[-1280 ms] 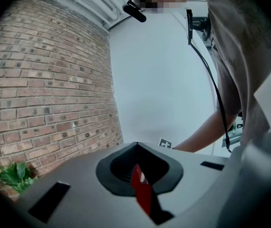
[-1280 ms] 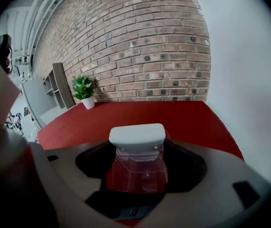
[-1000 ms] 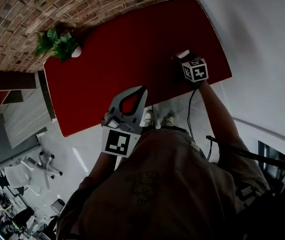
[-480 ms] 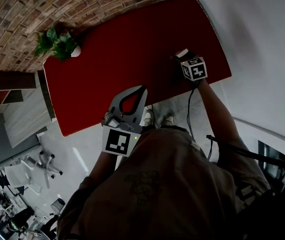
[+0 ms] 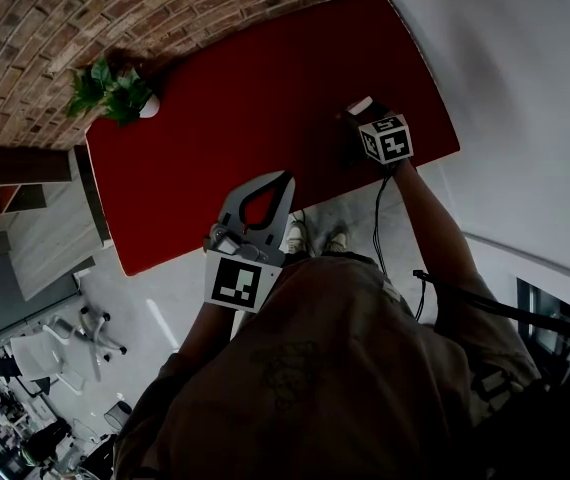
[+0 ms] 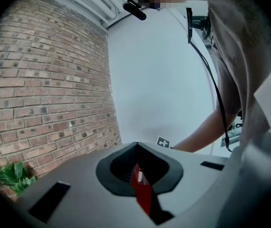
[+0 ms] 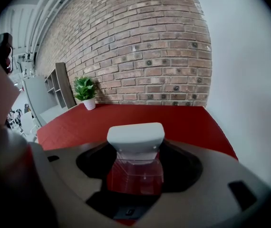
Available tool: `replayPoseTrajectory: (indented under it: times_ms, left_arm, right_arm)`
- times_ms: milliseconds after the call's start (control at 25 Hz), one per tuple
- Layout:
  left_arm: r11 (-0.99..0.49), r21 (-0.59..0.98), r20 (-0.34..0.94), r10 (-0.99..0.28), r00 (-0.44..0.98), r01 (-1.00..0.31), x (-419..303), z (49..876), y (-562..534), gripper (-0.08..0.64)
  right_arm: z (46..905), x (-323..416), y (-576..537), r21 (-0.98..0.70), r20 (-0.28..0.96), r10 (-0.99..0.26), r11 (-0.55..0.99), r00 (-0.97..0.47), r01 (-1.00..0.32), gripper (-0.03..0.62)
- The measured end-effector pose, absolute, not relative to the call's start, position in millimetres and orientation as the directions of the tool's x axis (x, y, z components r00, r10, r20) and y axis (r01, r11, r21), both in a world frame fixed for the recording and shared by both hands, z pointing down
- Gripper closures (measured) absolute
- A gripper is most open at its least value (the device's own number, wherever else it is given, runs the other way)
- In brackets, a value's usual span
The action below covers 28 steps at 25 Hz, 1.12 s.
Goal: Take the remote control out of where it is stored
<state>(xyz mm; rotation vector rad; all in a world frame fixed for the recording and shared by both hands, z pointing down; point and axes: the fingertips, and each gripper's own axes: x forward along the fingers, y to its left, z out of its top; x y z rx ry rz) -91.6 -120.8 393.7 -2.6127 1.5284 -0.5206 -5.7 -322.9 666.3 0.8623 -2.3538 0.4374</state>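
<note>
A pale grey-white remote control (image 7: 135,134) with a clear plastic part (image 7: 135,170) under it sits between the jaws of my right gripper (image 7: 135,148), which is shut on it. In the head view this gripper (image 5: 361,111) hovers over the right end of the red table (image 5: 245,98), and the remote (image 5: 364,104) shows as a small pale end at its tip. My left gripper (image 5: 286,177) is held at the table's near edge, shut and empty. In the left gripper view its jaws (image 6: 136,145) meet with only a red sliver of table between them.
A potted plant (image 5: 113,88) stands at the table's far left corner by the brick wall (image 5: 85,18); it also shows as the plant (image 7: 85,90). A white wall (image 5: 525,68) runs along the table's right side. Shelving (image 7: 62,87) and office chairs (image 5: 85,328) stand off to the left.
My right gripper with the remote has shifted very slightly up and left over the table. The left gripper has stayed where it was.
</note>
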Motion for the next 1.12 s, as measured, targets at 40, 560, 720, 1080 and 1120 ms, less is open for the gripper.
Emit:
replayPoseTrajectory:
  times_ms: [40,560,720,1080,1120]
  left_arm:
    - [-0.504,-0.226,0.251,-0.857,0.450,-0.834,-91,393,-121,0.552]
    - [-0.529,-0.231,0.231,-0.845,0.482,-0.817,-83,390,-120,0.552]
    - [-0.536,-0.233,0.217,-0.842,0.493,-0.812,-79,387,-121,0.552]
    - [-0.548,-0.244,0.189,-0.836,0.515,-0.800,-73,381,-126,0.552]
    - [-0.548,-0.246,0.183,-0.836,0.517,-0.799,-73,379,-126,0.552]
  right_arm:
    - [664,-6,-323,-0.101,0.624,-0.477,0.736,-0.619,-0.670,0.301]
    - [621,0,-315,-0.096,0.567,-0.510,0.739,-0.647,-0.666,0.301]
    - [600,1,-310,-0.080,0.539,-0.522,0.749,-0.661,-0.657,0.301]
    - [528,10,-295,-0.013,0.409,-0.586,0.763,-0.699,-0.647,0.301]
    - [518,11,-292,0.004,0.390,-0.595,0.764,-0.703,-0.645,0.301]
